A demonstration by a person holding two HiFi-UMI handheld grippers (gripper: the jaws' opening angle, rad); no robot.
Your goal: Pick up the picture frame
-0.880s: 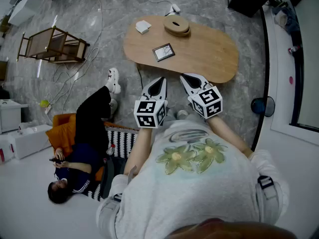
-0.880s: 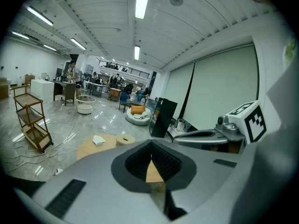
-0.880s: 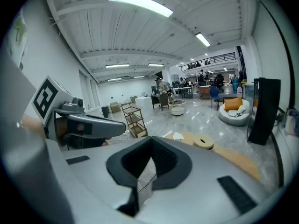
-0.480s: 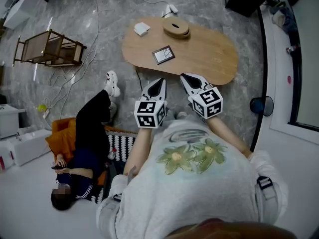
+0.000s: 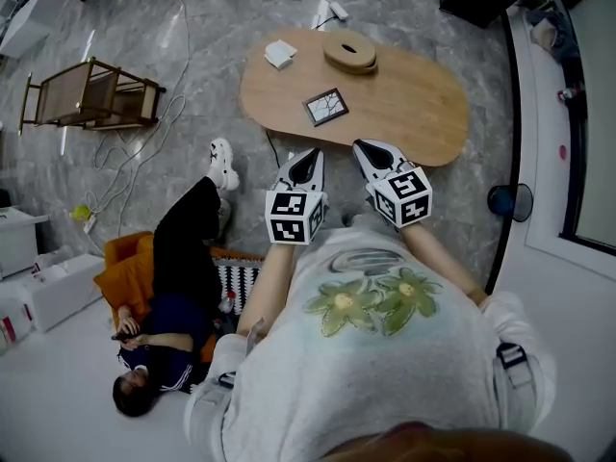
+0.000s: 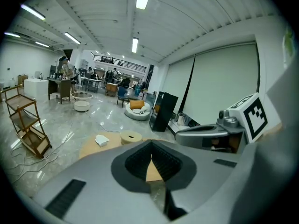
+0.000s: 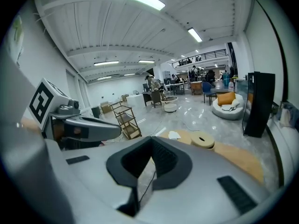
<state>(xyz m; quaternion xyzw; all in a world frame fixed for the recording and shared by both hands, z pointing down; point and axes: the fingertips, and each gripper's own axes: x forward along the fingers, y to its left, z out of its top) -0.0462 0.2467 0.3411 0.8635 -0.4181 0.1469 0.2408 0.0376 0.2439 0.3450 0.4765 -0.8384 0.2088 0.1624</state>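
Presently, both the left gripper (image 5: 310,157) and right gripper (image 5: 366,148) are being held closed and empty (approach stage, presumably), short of the table (image 5: 414,104) where the picture frame (image 5: 326,107) is lying flat.

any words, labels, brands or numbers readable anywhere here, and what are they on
No text can be read in any view.
left gripper and right gripper: black and white square patterns only, no letters.
shirt: flower print, no words.
white box: a red mark, too small to read.
picture frame: no print can be made out.
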